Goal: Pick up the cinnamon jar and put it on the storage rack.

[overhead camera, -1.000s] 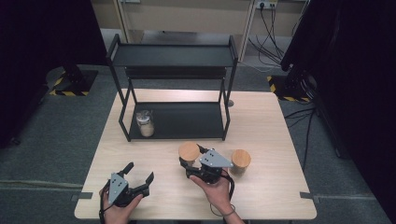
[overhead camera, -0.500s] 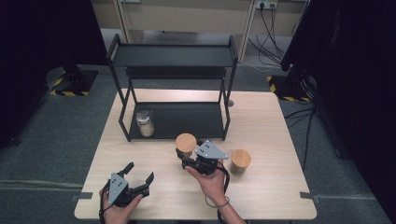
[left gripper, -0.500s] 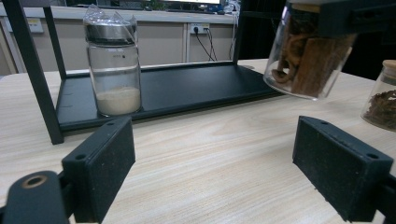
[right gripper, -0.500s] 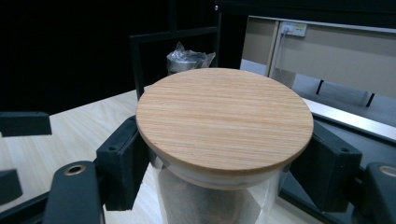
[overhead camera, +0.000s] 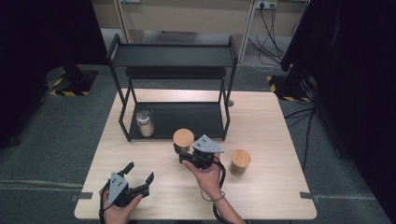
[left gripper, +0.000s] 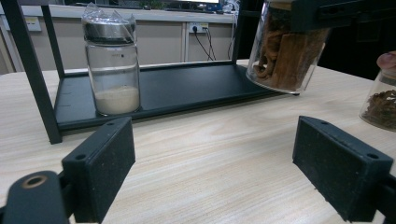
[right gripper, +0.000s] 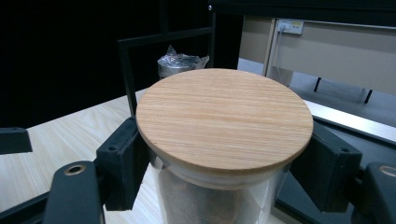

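The right gripper (overhead camera: 183,150) is clamping the cinnamon jar (overhead camera: 183,139), carrying it near the rack's (overhead camera: 173,56) front edge. Shelving is apparently pending; the left gripper (overhead camera: 138,178) is idling wide open

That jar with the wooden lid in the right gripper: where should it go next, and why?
Probably forward onto the rack's lower shelf. The right gripper grips the wooden-lidded jar tilted, just off that shelf's front edge, where a jar of pale powder already stands.

Grey carpet floor (overhead camera: 56,135), black curtains (overhead camera: 42,32)
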`<state>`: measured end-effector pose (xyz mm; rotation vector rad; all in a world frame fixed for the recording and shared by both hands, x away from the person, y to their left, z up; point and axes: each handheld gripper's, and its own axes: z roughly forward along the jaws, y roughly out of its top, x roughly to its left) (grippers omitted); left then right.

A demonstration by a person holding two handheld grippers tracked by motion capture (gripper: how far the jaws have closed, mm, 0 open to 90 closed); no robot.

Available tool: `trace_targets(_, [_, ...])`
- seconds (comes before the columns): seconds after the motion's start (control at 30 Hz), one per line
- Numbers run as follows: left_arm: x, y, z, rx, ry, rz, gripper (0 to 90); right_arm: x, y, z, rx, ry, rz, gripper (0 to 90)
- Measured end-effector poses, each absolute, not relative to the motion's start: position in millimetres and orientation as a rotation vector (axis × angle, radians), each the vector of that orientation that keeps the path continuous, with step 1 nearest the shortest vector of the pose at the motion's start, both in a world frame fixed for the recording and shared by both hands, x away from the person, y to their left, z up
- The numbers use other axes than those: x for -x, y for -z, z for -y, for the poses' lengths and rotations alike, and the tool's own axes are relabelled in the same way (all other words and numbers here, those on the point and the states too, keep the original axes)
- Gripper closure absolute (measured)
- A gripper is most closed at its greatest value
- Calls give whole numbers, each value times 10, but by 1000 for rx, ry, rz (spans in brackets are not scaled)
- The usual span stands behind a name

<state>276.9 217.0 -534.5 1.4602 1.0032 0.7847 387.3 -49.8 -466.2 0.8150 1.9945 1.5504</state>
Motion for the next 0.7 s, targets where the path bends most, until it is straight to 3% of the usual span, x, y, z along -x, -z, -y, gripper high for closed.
trace_targets(0.7, [-2767, 5345, -2169, -1461, -785, -997, 125, -4113, 4605, 417, -860, -1531, -1973, 264])
